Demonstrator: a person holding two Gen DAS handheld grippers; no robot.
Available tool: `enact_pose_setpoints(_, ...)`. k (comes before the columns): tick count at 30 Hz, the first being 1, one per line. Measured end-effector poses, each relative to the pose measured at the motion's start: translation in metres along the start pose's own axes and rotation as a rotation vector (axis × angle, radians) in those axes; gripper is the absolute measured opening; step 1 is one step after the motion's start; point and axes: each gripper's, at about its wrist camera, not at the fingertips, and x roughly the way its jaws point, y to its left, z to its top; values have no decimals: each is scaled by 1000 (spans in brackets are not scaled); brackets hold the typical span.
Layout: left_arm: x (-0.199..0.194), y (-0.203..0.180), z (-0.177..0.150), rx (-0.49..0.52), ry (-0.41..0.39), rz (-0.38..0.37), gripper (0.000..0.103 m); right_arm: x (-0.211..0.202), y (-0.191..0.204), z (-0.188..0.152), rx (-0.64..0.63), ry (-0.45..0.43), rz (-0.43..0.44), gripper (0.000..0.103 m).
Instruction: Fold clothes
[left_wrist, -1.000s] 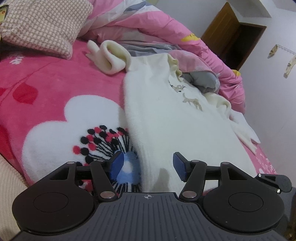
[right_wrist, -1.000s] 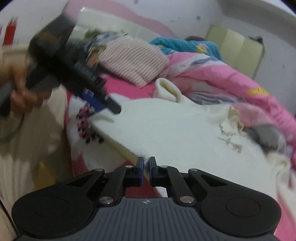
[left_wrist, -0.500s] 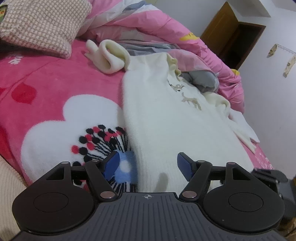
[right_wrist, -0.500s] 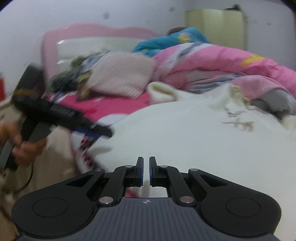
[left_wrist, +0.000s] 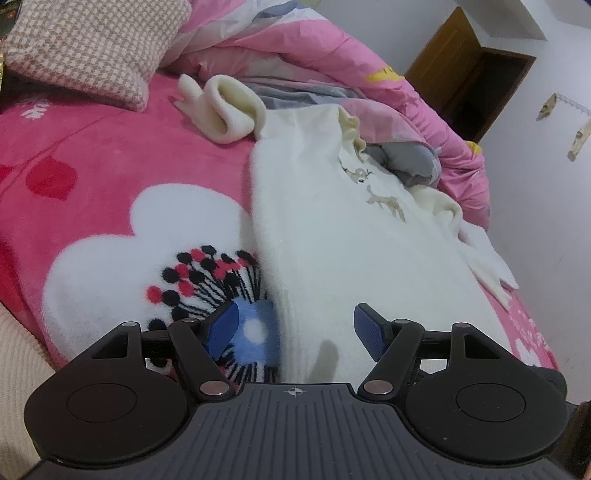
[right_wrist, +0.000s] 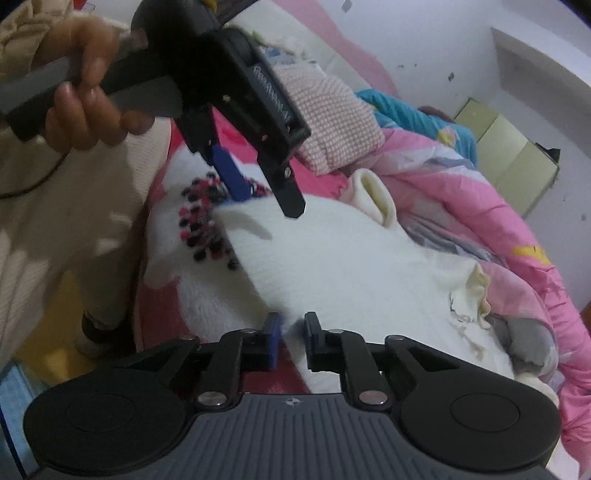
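Note:
A white knit sweater (left_wrist: 340, 251) with small deer figures lies flat on the pink flower blanket (left_wrist: 92, 155), collar away from me. One sleeve (left_wrist: 225, 107) is bunched at the far left, the other (left_wrist: 487, 266) trails off to the right. My left gripper (left_wrist: 295, 328) hovers open over the sweater's near left hem, one pad over the blanket and one over the knit. It also shows as the left gripper (right_wrist: 258, 184) in the right wrist view, held by a hand (right_wrist: 85, 96). My right gripper (right_wrist: 291, 332) is nearly shut, pinching the sweater (right_wrist: 351, 266) at its near hem.
A checked pillow (left_wrist: 88, 48) lies at the head of the bed. A pink quilt (left_wrist: 332, 55) is heaped along the far side. A brown cabinet (left_wrist: 469, 62) stands by the white wall. The person's cream sleeve (right_wrist: 66, 229) is at the left.
The left jaws have widened a little and stayed in place. The right gripper has rolled and shifted along the hem, and the left gripper now looms closer in its view.

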Motion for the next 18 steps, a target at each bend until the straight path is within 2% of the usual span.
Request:
enact_pose_setpoints(3,0,1,0,-6,-2,-4,69,-8,-11,4,82,-38,19,5)
enact_pose_setpoints(9,-1,2,0,-10,-6,-15,69,-8,-35,6,241,-59,9,2)
enact_pose_setpoints(18,-7,3,4,-17,-35,-35,72,0,-52,16,349,-120,-78,2)
